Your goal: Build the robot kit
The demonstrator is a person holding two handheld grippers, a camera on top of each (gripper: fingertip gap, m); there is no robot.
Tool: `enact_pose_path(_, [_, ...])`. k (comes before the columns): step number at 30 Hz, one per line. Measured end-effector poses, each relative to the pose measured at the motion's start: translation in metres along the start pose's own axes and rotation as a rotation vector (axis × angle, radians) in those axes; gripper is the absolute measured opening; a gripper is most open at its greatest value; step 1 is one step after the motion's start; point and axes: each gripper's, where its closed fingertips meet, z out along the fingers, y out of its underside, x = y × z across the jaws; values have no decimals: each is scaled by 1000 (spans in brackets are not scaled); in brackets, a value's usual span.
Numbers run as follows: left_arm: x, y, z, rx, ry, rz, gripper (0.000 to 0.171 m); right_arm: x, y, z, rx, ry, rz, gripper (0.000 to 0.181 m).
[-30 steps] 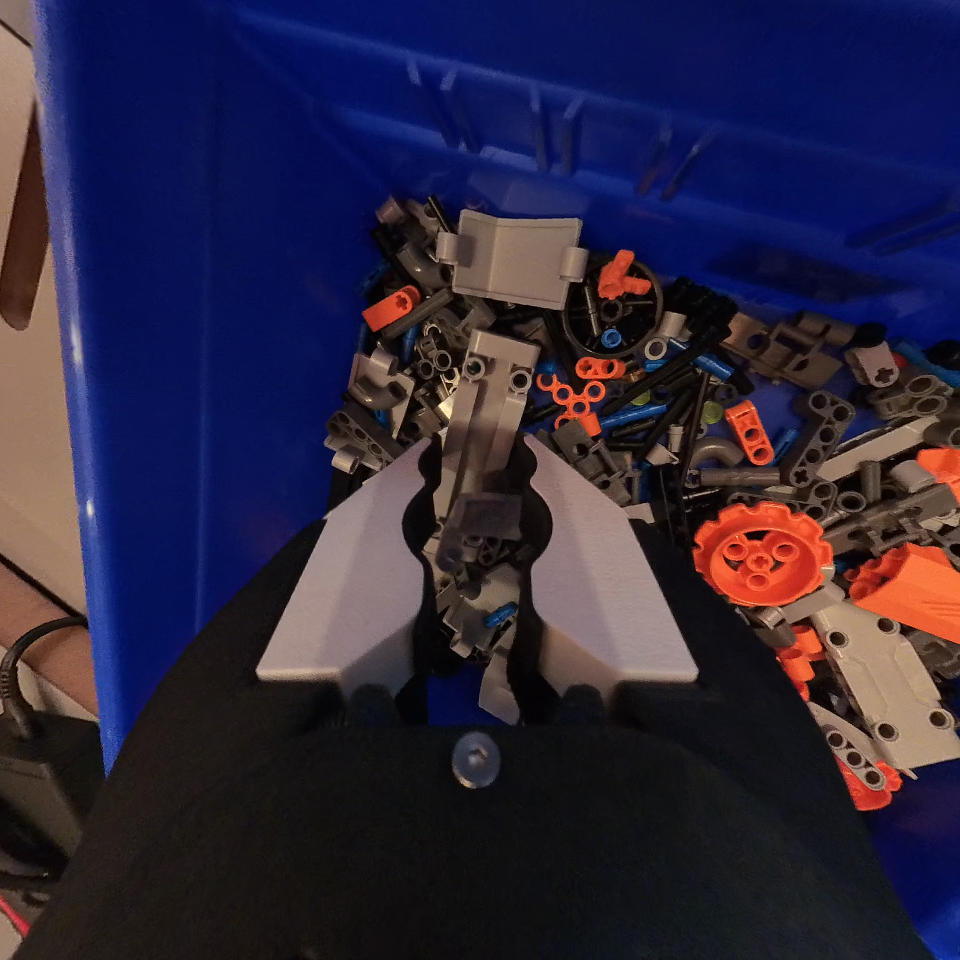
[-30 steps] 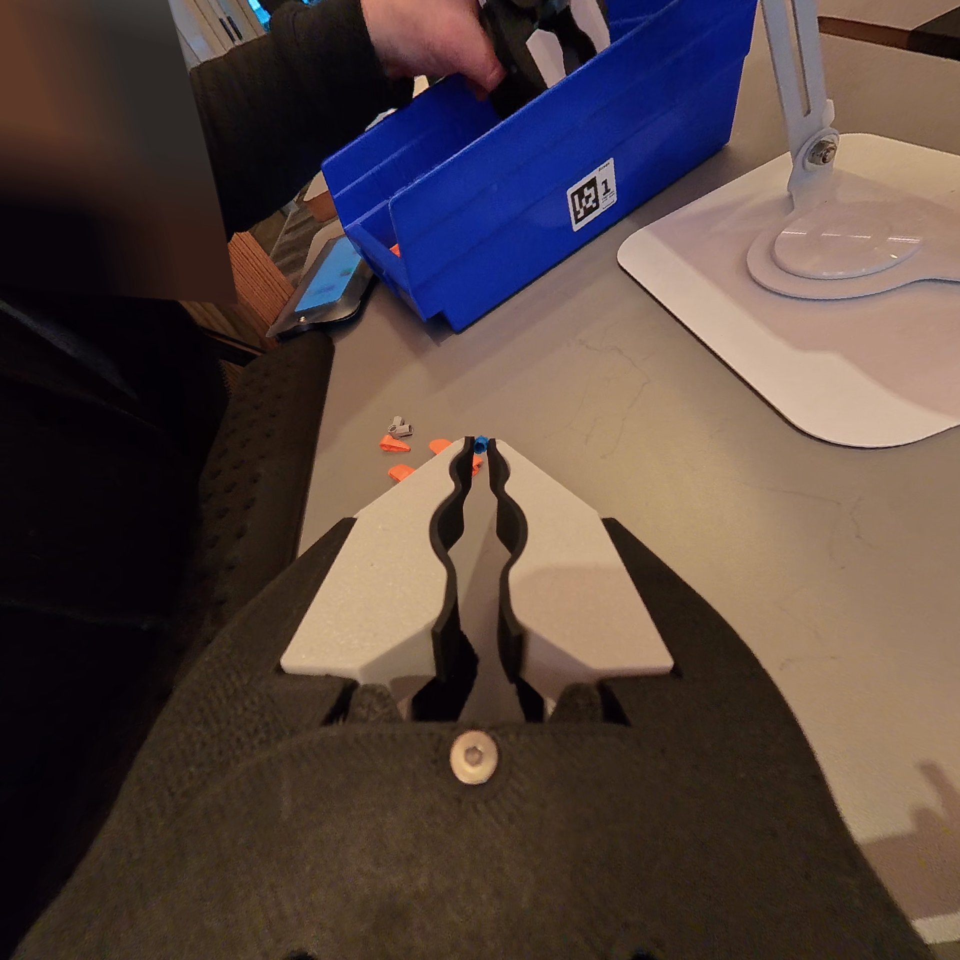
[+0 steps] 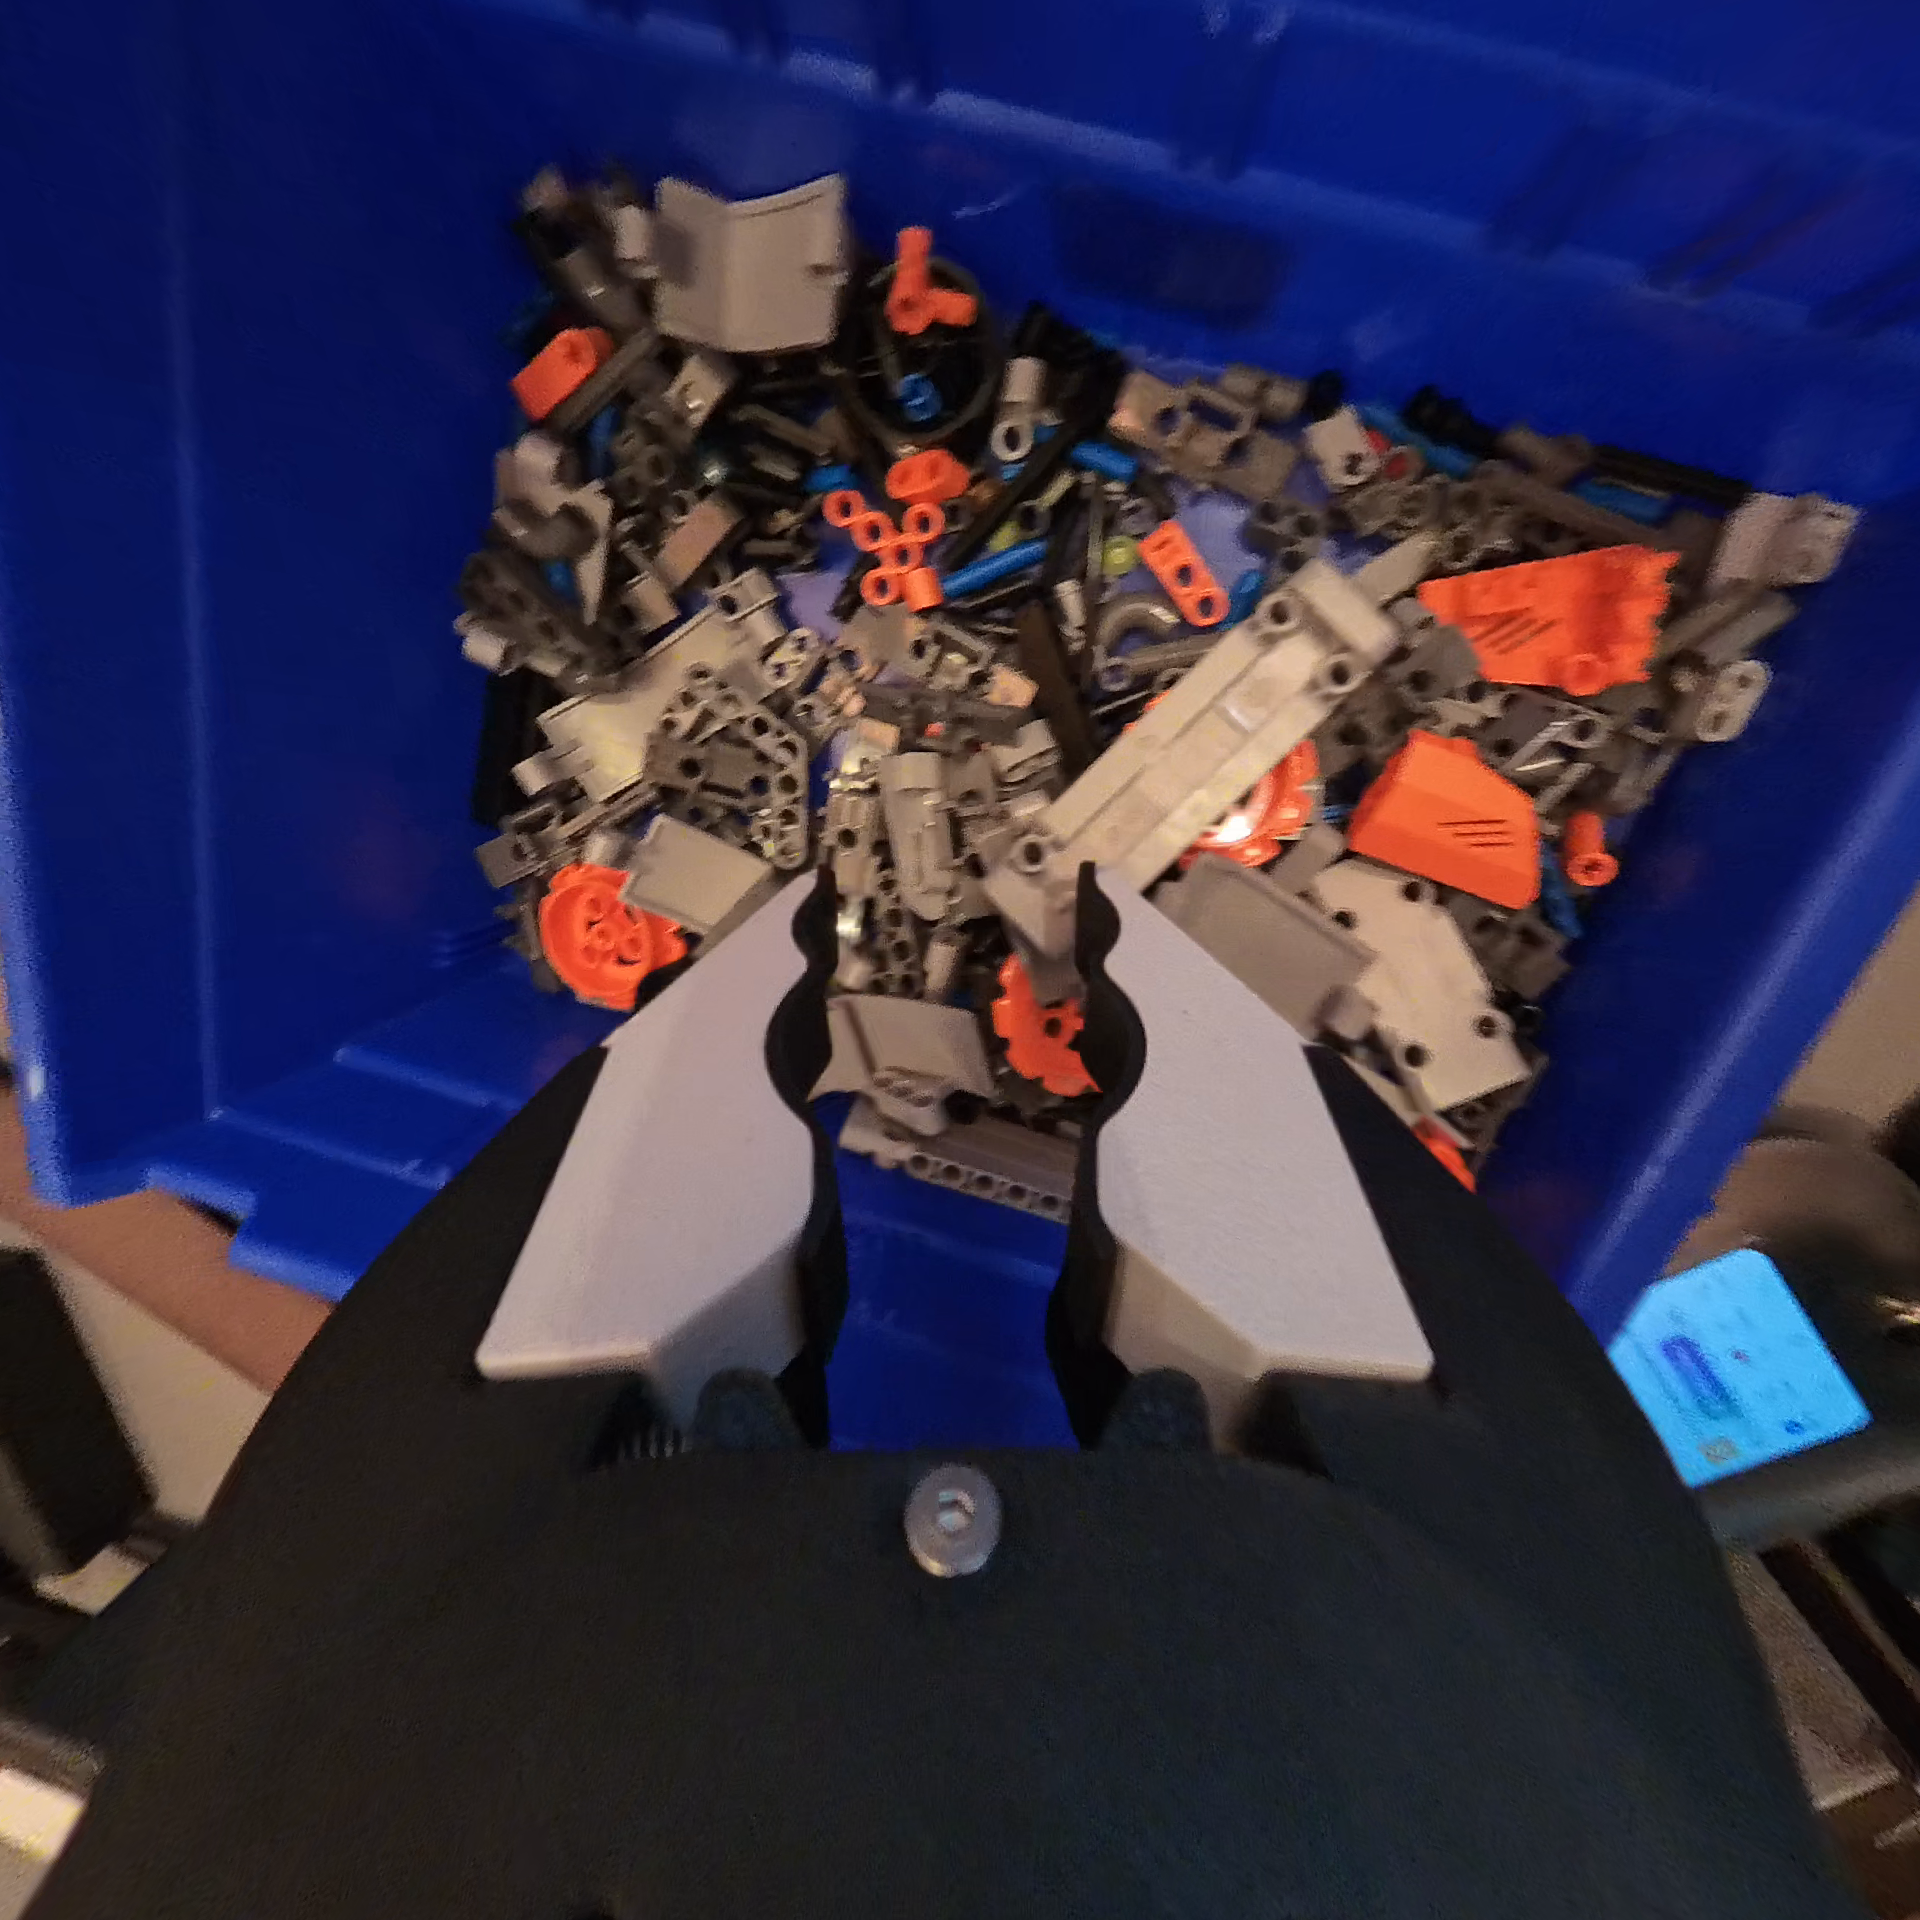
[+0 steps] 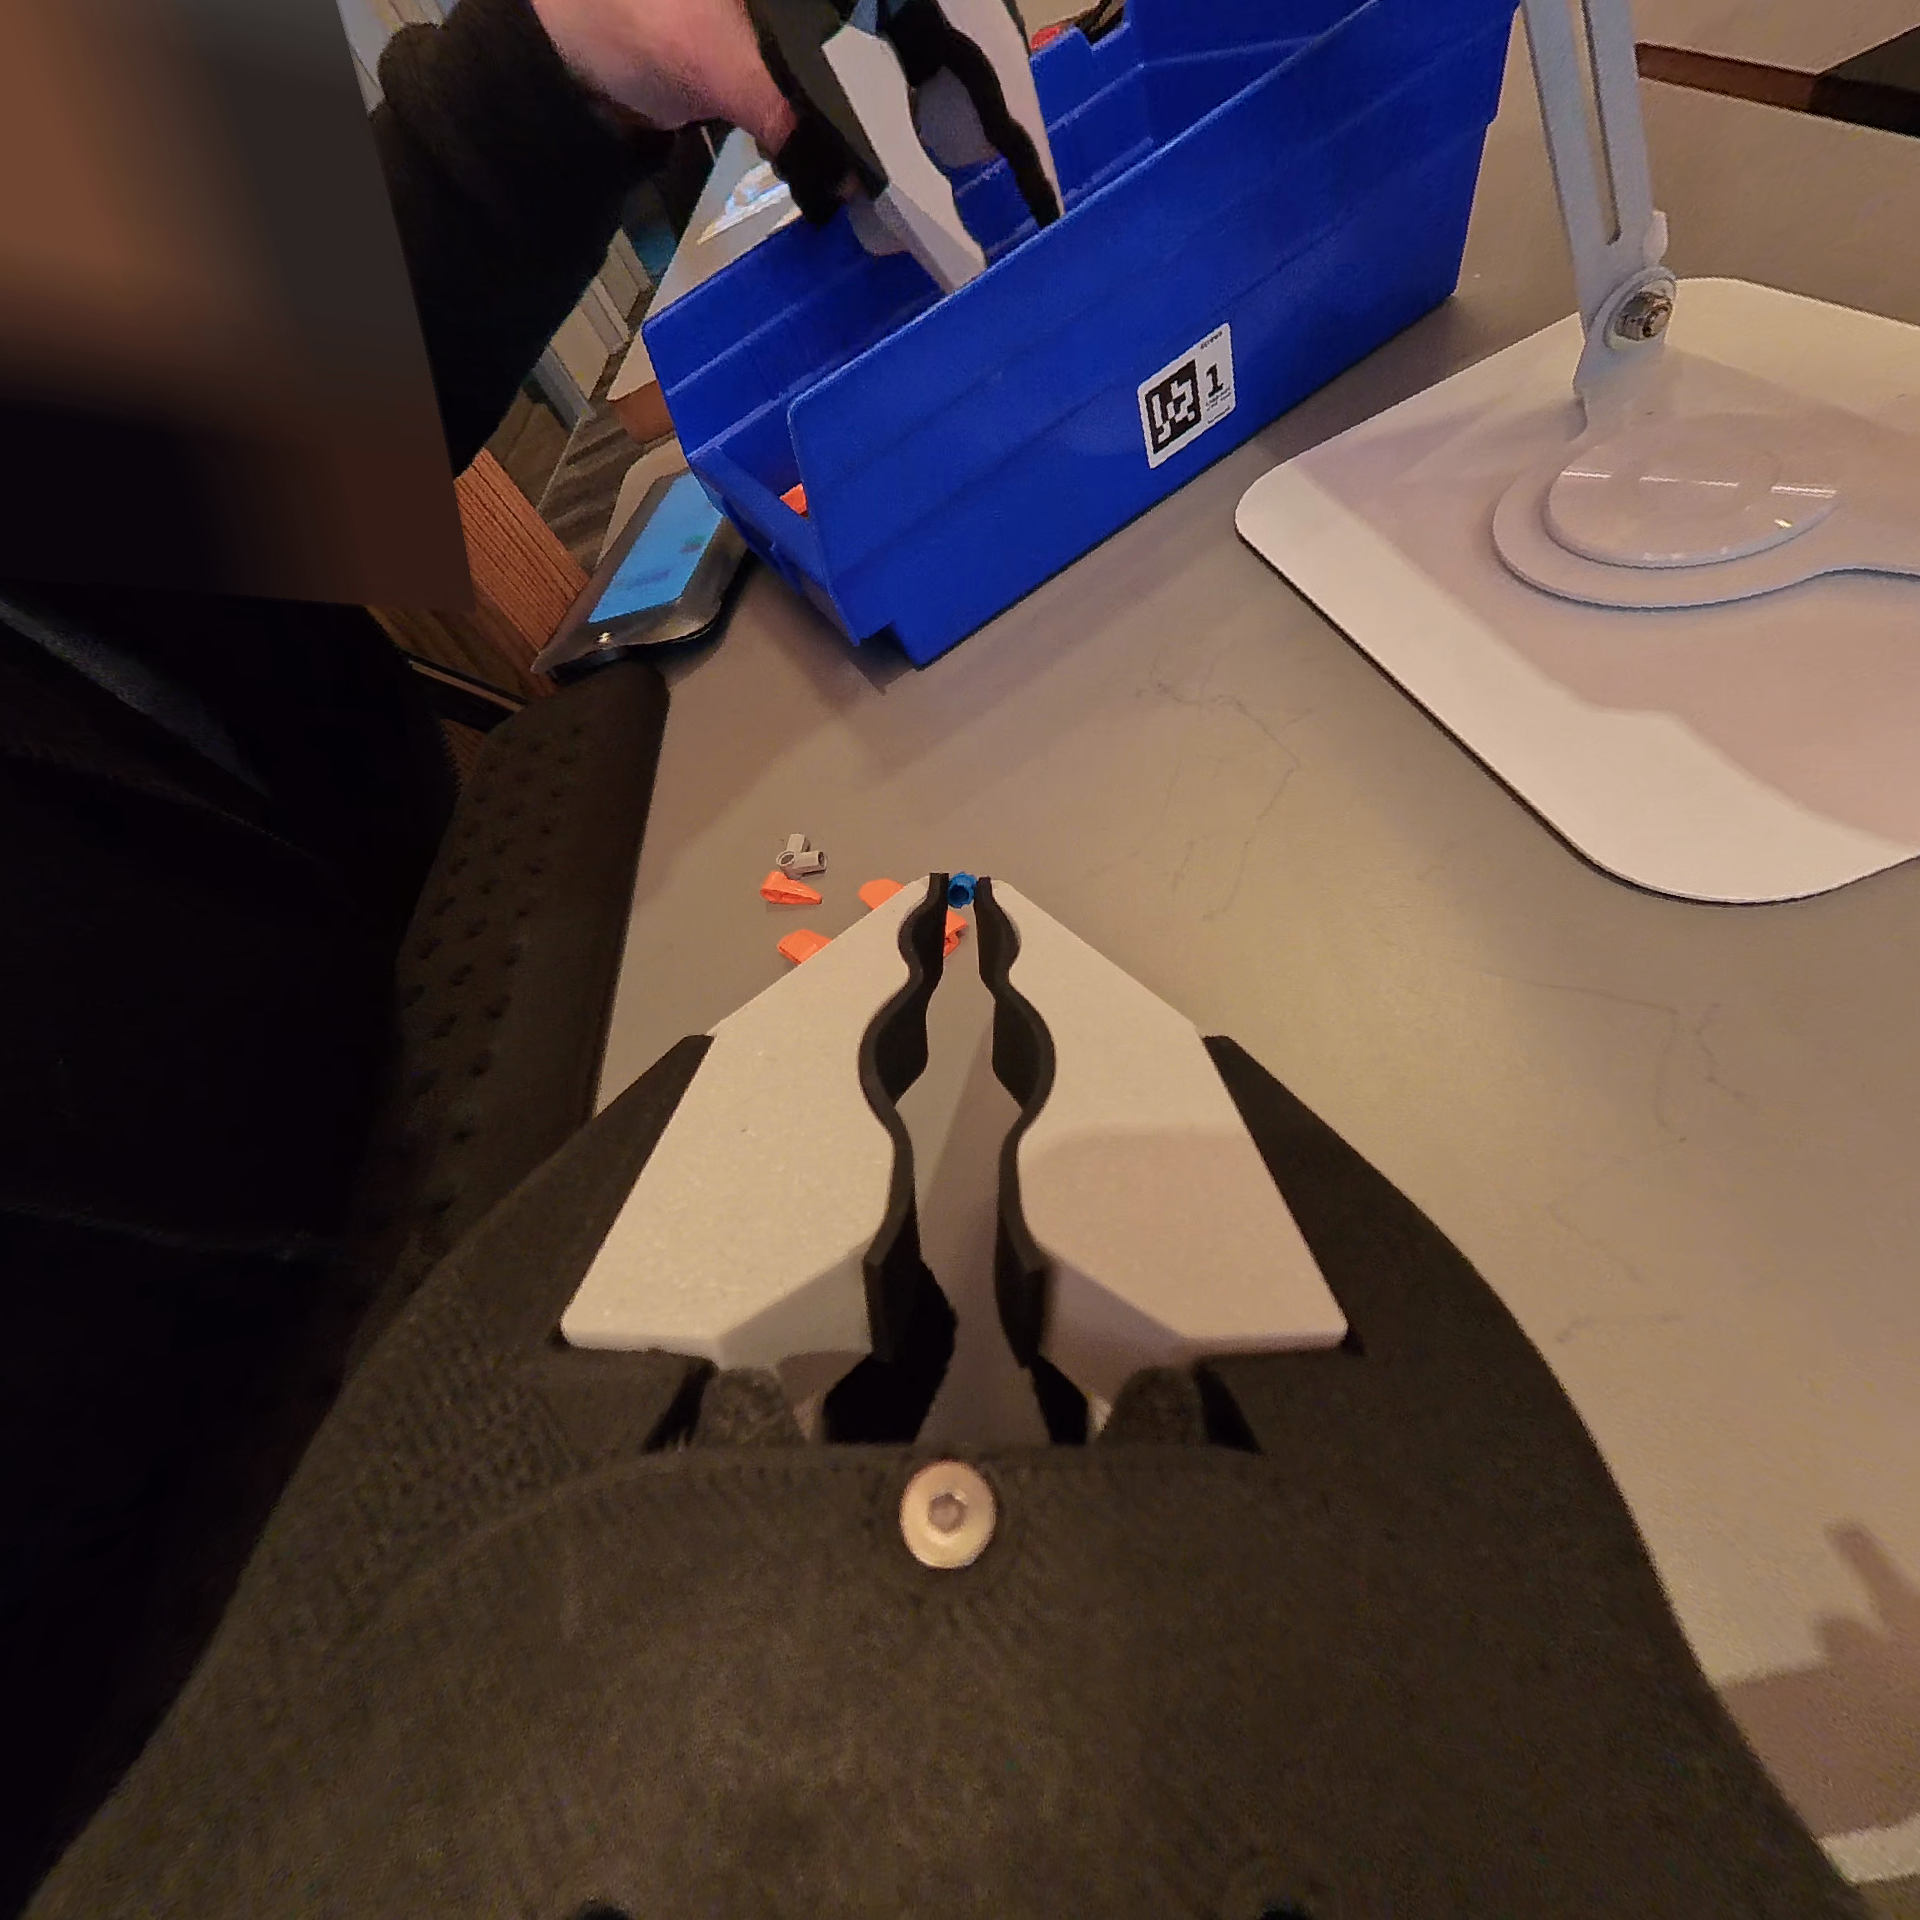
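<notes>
Left wrist view: left gripper (image 3: 951,883) hangs over a blue bin (image 3: 260,623), fingers spread wide w/ nothing between them. Tips sit just above a heap of building parts (image 3: 987,665) in grey, black, orange & blue; too many to count, and the shot is blurred. Countable in the heap: 4 orange toothed wheels, one by the left finger (image 3: 603,940), one between the fingertips (image 3: 1039,1023), one half under a long grey beam (image 3: 1262,805), one barely showing at the right finger's edge. Also 2 big orange panels (image 3: 1444,821) at right and 1 curved grey panel (image 3: 743,265) at the far end. A lit blue screen (image 3: 1730,1366) lies outside the bin, lower right.

Right wrist view: right gripper (image 4: 961,885) is low over a grey table (image 4: 1351,1039), fingers nearly closed, pinching 1 small blue pin (image 4: 960,886) at the very tips. Just left of the tips lie 4 small orange pieces (image 4: 790,888) & 1 small grey connector (image 4: 800,856) on the table. Farther off stand 1 blue bin (image 4: 1039,416) w/ a black-and-white square tag, the left gripper (image 4: 1003,223) reaching into it from a person's hand (image 4: 665,62), and 1 white stand base (image 4: 1558,623) at right. A tablet (image 4: 649,571) lies at the table's left edge.
</notes>
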Motion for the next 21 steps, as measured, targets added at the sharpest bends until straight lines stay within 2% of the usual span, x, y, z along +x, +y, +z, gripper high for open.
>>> enact_pose_path(7, [-28, 4, -2, 16, -86, -63, 44, 0, 4, 2, -30, 9, -14, 3])
enact_pose_path(14, [-21, -1, -7, 22, -80, -46, 43, -1, 15, 8, -109, 26, -56, 3])
enact_pose_path(21, [-18, -1, -9, -3, -106, -31, 45, -5, 35, 18, -248, 52, -139, 3])
